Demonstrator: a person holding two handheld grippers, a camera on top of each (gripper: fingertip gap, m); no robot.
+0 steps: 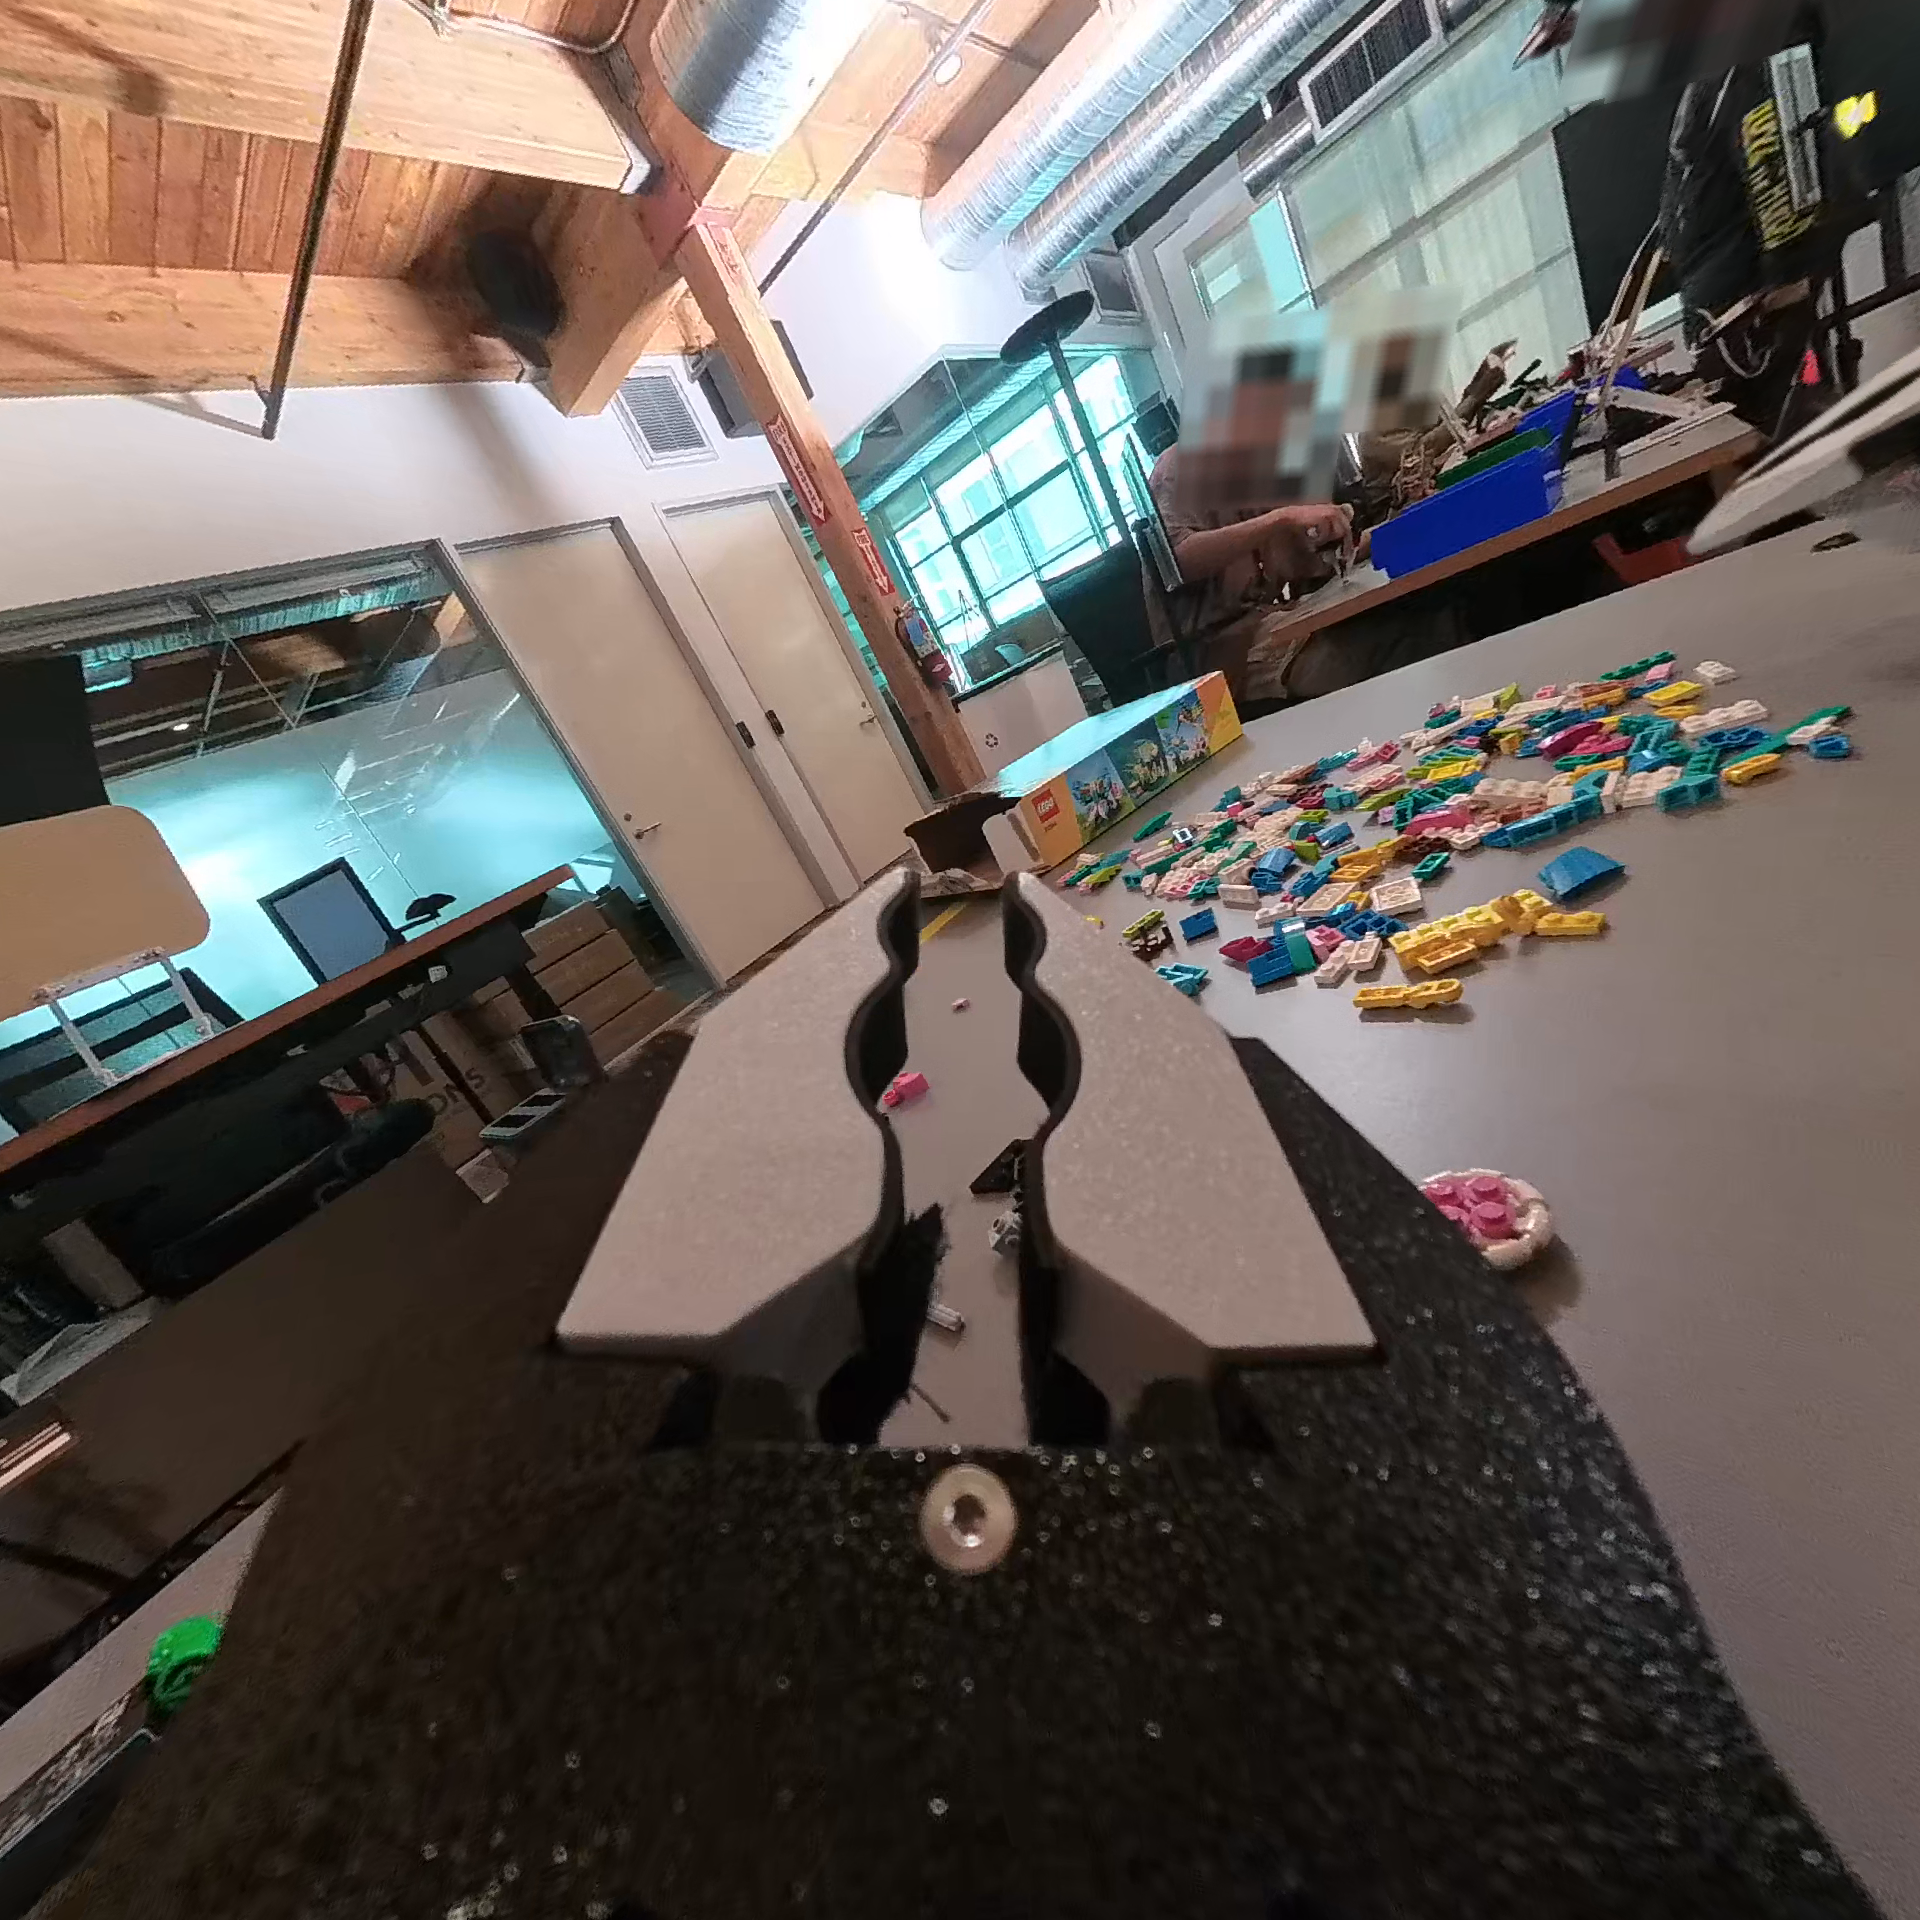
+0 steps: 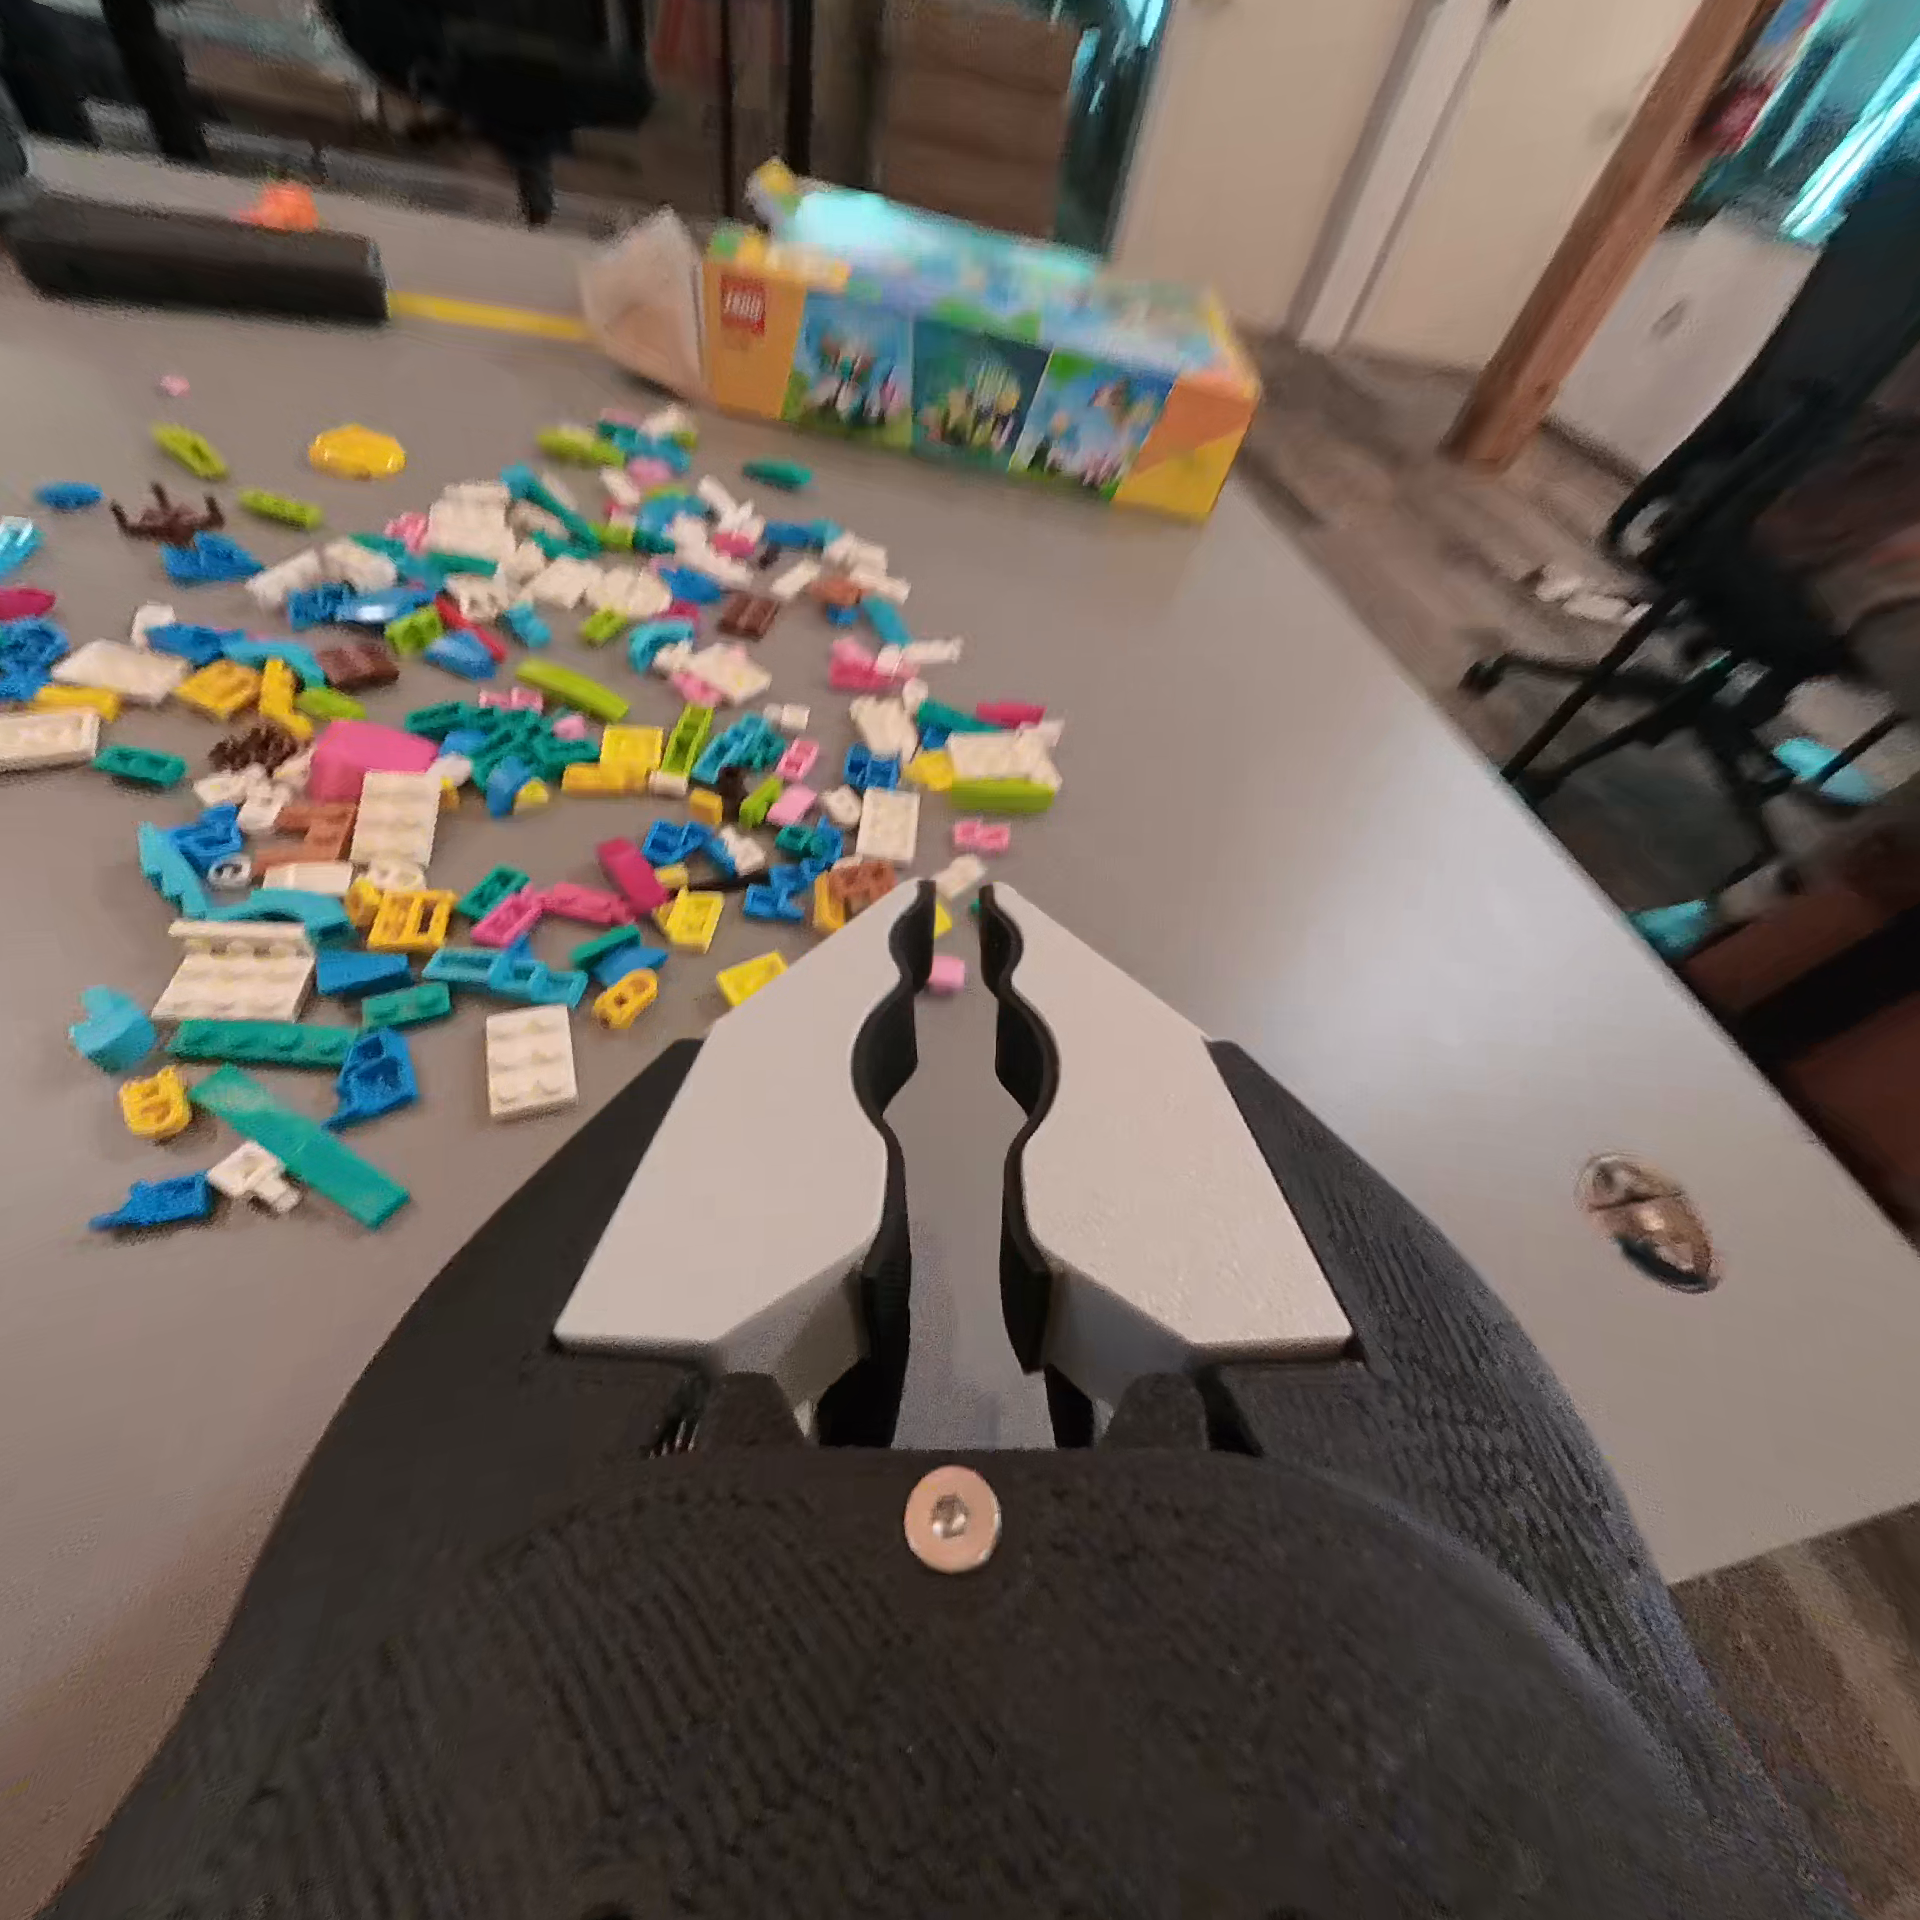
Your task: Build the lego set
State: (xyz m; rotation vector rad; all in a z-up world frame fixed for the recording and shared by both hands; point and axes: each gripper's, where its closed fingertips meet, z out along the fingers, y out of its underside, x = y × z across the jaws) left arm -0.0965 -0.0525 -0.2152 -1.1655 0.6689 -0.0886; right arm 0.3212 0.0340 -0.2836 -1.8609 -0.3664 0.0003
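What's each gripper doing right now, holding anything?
Left gripper: open, empty, above the table.
Right gripper: open, empty, by the brick pile.

The table (image 2: pixel 1299 831) is plain grey. The bricks (image 2: pixel 499 748) scattered on it mix white, blue, teal, yellow, lime, pink and brown; a long teal plate (image 2: pixel 301 1143) lies at their 7 o'clock edge. The box (image 2: pixel 966 384) at 1 o'clock from them is yellow and orange with blue-green picture panels. Each gripper, left (image 1: pixel 961 894) and right (image 2: pixel 954 896), has pale grey fingers with wavy black pads on a speckled black body. A small round piece (image 1: pixel 1491 1216) at 4 o'clock from the left gripper is pink on white.
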